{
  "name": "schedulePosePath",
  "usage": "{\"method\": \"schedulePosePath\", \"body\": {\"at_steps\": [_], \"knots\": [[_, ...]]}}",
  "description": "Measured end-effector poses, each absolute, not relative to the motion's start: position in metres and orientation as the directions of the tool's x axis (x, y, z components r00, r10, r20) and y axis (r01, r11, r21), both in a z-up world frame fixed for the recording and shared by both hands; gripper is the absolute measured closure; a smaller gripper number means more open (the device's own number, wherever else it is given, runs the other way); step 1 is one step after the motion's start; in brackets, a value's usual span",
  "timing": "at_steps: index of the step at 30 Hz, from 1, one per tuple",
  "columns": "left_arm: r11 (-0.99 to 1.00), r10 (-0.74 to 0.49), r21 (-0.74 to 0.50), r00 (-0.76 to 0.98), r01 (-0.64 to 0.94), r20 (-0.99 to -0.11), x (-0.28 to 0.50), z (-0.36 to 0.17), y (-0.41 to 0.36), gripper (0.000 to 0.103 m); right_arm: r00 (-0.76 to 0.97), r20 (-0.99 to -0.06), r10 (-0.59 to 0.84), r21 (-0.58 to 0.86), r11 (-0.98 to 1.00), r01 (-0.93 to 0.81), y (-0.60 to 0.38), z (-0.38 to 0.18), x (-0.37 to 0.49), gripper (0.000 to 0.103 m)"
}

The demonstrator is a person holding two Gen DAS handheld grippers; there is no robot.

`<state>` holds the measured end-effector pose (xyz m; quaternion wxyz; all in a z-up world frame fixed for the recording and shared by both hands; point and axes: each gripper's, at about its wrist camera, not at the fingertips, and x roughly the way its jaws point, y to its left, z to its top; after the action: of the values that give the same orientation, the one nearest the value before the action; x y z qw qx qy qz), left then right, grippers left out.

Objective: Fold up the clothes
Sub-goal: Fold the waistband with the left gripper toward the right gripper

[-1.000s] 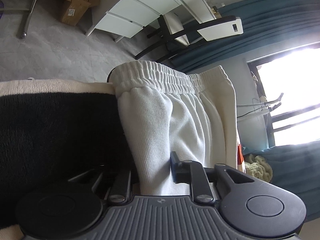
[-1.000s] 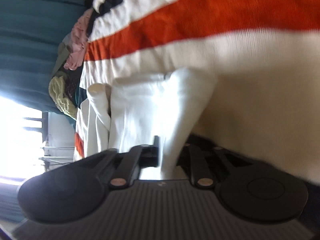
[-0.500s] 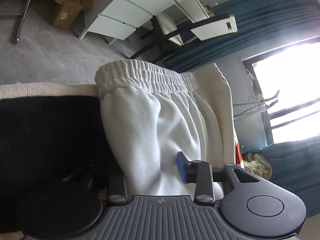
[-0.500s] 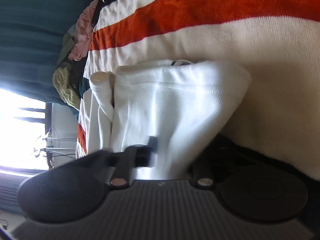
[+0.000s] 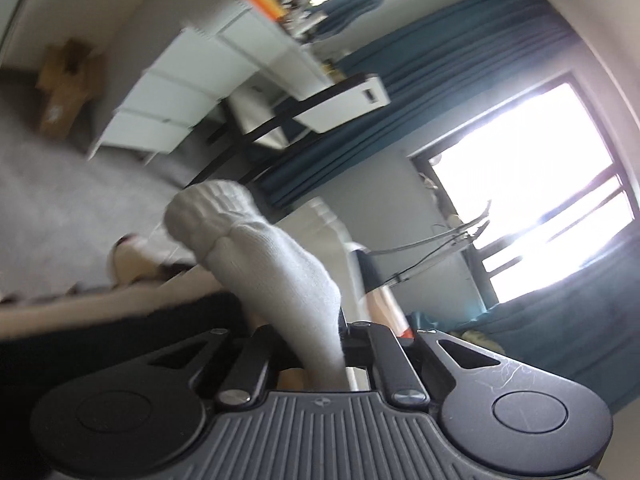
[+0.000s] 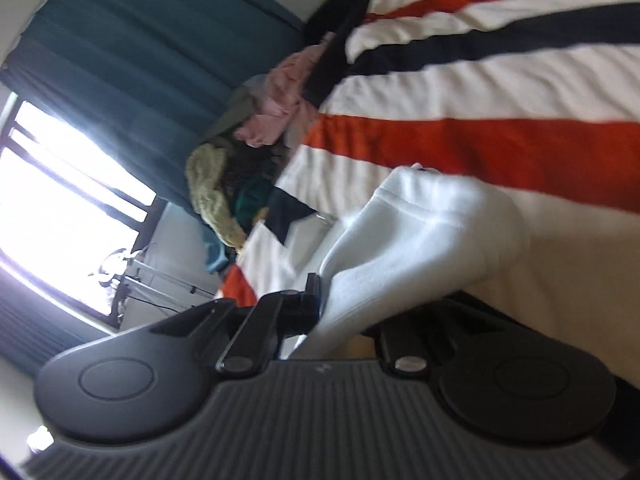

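I hold a pair of white knit shorts with an elastic waistband between both grippers. In the left wrist view the waistband end (image 5: 212,216) sticks up in a bunch, and my left gripper (image 5: 316,344) is shut on the cloth below it. In the right wrist view the hem end of the shorts (image 6: 420,232) hangs folded over, and my right gripper (image 6: 340,316) is shut on it. The garment is lifted above the striped blanket (image 6: 480,140) on the bed.
A pile of other clothes (image 6: 248,148) lies at the far end of the bed by the teal curtain (image 6: 140,60). In the left wrist view, white drawers (image 5: 192,96), a chair (image 5: 304,116), a cardboard box (image 5: 64,92) and grey floor lie beyond the bed edge.
Both grippers have lifted and swung with the shorts. The cloth, spread wide across the bed before, is now bunched and raised. The views have tilted toward the room and are blurred.
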<state>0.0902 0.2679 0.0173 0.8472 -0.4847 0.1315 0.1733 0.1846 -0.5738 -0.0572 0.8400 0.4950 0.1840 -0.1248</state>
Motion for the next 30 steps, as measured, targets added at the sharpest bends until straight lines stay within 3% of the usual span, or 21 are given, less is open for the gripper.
{"method": "schedulePosePath", "body": {"at_steps": [7,10,14,20,23,25,27,30], "knots": [[0.593,0.175,-0.664,0.877,-0.456,-0.447,0.256,0.052,0.264,0.096,0.852,-0.512,-0.11,0.667,0.574,0.475,-0.555,-0.034,0.325,0.092],[0.626,0.192,-0.588,0.833,-0.512,-0.52,0.341,0.038,0.26,0.096,0.811,-0.566,-0.146,0.627,0.563,0.539,-0.546,-0.056,0.396,0.092],[0.665,0.209,-0.488,0.769,-0.565,-0.605,0.434,0.004,0.255,0.095,0.798,-0.571,-0.192,0.615,0.545,0.57,-0.54,-0.094,0.461,0.091],[0.739,0.195,-0.344,0.673,-0.579,-0.713,0.513,-0.039,0.259,0.094,0.704,-0.674,-0.225,0.425,0.662,0.618,-0.526,-0.126,0.506,0.089],[0.771,0.178,-0.312,0.658,-0.555,-0.731,0.519,-0.047,0.26,0.089,0.696,-0.695,-0.18,0.431,0.671,0.603,-0.532,-0.128,0.509,0.086],[0.78,0.149,-0.335,0.676,-0.529,-0.722,0.509,-0.047,0.26,0.085,0.703,-0.701,-0.119,0.459,0.678,0.573,-0.539,-0.126,0.507,0.076],[0.783,0.112,-0.373,0.702,-0.498,-0.703,0.495,-0.045,0.261,0.073,0.735,-0.677,-0.045,0.526,0.668,0.526,-0.544,-0.123,0.498,0.05],[0.784,0.055,-0.429,0.739,-0.449,-0.672,0.473,-0.043,0.261,0.057,0.776,-0.63,0.023,0.59,0.665,0.458,-0.538,-0.113,0.474,0.031]]}}
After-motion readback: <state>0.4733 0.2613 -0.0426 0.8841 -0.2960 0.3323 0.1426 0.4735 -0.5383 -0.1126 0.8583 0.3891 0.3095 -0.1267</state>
